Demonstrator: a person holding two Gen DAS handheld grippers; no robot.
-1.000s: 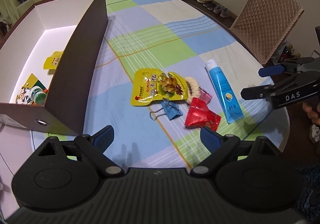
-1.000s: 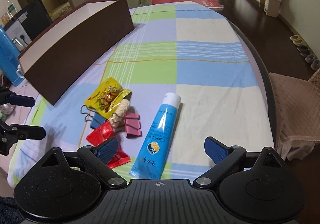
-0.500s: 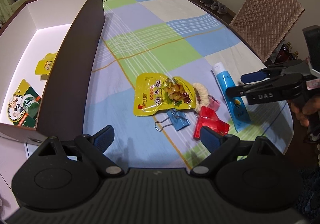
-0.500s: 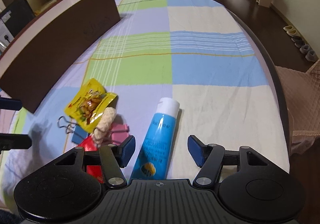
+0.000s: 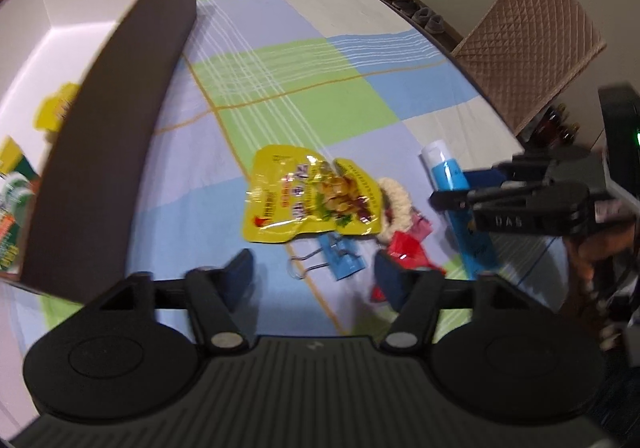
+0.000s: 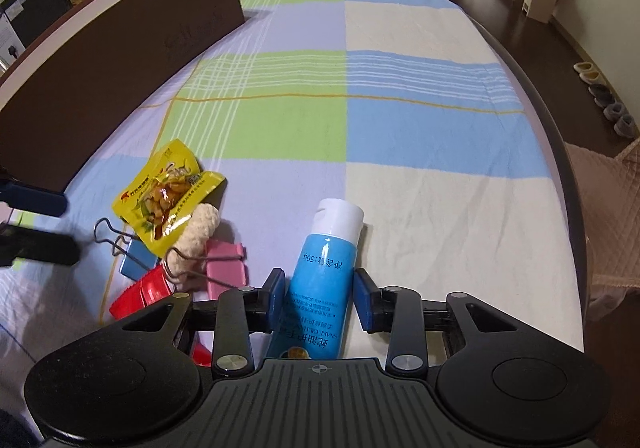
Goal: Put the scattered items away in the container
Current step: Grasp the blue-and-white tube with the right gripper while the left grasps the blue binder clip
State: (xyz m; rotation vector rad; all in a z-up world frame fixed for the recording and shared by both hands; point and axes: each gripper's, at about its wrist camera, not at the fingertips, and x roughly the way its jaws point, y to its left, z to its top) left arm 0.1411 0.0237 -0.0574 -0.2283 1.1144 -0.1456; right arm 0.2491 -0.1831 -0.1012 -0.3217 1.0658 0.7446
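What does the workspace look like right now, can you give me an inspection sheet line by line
Surface: table under a checked cloth.
Job's things: blue tube, yellow snack pouch, blue binder clip, pink binder clip, red packet, cream scrunchie; brown box already holds packets.
Clutter: nothing seen.
Grippers: right claw straddles the tube, not quite closed on it; left claw open over the blue clip.
Cables: nothing seen.
Surroundings: quilted chair, slippers, sofa.

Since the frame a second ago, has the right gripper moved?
Yes. The right gripper has come forward and down over the blue tube, its fingers now straddling it; the tube stays put on the tablecloth.
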